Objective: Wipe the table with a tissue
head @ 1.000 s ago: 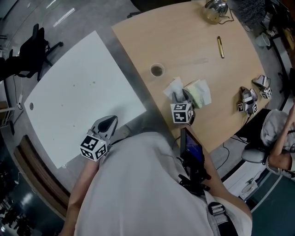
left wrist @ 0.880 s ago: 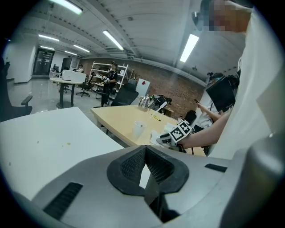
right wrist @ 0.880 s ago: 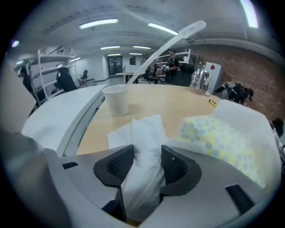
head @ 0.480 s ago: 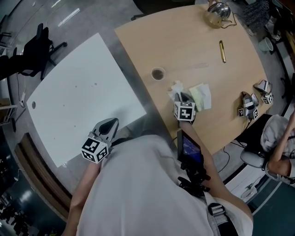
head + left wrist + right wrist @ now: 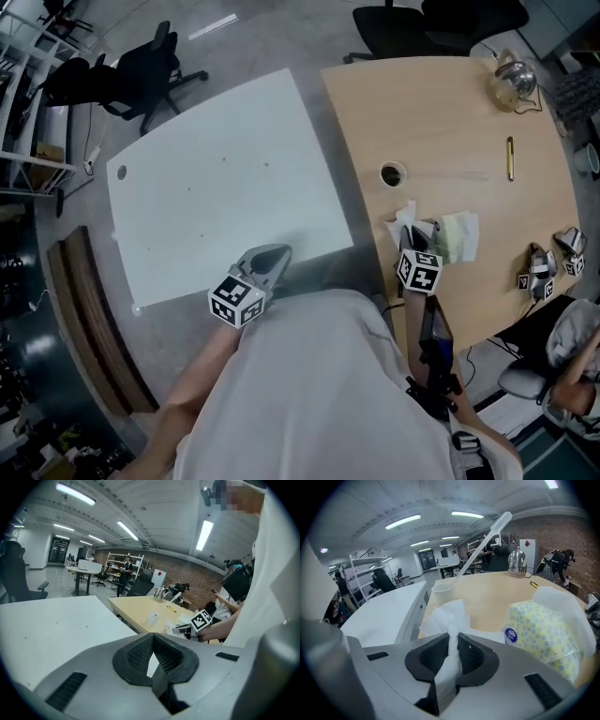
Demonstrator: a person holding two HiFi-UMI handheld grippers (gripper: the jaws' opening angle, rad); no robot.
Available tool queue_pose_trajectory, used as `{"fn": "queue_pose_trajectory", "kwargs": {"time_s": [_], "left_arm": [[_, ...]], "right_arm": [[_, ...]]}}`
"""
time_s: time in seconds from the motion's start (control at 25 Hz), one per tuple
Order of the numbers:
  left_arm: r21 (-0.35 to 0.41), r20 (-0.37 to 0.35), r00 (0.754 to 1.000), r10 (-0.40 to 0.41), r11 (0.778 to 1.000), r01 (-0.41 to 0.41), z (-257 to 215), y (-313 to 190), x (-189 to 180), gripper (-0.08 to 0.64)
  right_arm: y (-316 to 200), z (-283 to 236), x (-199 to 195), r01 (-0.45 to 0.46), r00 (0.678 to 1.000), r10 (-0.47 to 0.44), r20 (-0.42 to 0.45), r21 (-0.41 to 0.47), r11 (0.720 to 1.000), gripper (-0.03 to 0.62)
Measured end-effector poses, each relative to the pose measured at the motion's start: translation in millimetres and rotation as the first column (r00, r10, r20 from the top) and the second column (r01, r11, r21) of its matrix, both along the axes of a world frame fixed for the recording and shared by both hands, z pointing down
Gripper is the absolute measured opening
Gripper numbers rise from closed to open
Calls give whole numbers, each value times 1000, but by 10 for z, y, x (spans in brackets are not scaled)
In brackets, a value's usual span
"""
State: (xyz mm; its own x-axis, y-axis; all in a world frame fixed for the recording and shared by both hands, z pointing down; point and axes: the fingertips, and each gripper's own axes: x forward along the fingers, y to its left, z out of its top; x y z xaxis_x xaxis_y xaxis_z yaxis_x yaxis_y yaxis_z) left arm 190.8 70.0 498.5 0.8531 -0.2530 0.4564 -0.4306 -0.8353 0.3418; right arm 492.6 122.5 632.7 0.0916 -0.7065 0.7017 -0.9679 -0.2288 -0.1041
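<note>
Item: tissue (image 5: 450,613). White, featherweight, limp, likely tearing if tugged. I am pinching its twisted neck between the fingers (image 5: 472,657) of my right gripper (image 5: 449,641), which have just been closing on it. It is sitting just beside the yellow tissue pack (image 5: 543,637), above the wooden surface (image 5: 487,595). Best hold, I am judging: the bunched middle, gently. My left gripper (image 5: 152,651) is hovering clenched and empty by the white surface (image 5: 216,187).

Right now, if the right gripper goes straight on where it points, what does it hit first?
The right gripper, jaws just closed on the tissue, points downward: probably the wooden table first, just short of the paper cup. Depth is unclear.
</note>
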Motion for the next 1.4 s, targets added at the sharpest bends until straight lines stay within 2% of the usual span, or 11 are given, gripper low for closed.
{"fn": "queue_pose_trajectory", "kwargs": {"time_s": [0.2, 0.36, 0.52, 0.72, 0.88, 1.16, 1.4], "left_arm": [[3, -41, 998, -56, 998, 57, -56, -64, -374, 6], [2, -64, 993, -94, 996, 95, -59, -96, -800, 7], [15, -87, 987, -135, 991, 136, -73, -196, -1292, 6], [28, -114, 981, -160, 986, 164, -119, -314, -1880, 6], [32, -129, 978, -162, 985, 168, -105, -331, -2213, 6], [20, -146, 970, -194, 980, 199, -84, -320, -2625, 7], [-4, -145, 966, -214, 976, 216, -58, -348, -2733, 6]], "right_arm": [[-178, -187, -522, 115, 993, -115, -3, 23, 993, 63], [-423, -335, -1051, 233, 972, -232, -34, 37, 972, 63], [-621, -445, -1533, 305, 951, -302, -69, 42, 951, 63], [-827, -563, -2086, 350, 933, -345, -99, 44, 936, 64], [-964, -673, -2418, 370, 924, -361, -125, 56, 927, 63], [-1038, -694, -2922, 431, 897, -423, -127, 38, 902, 63], [-1116, -636, -3088, 450, 889, -445, -109, 25, 893, 63]]}}
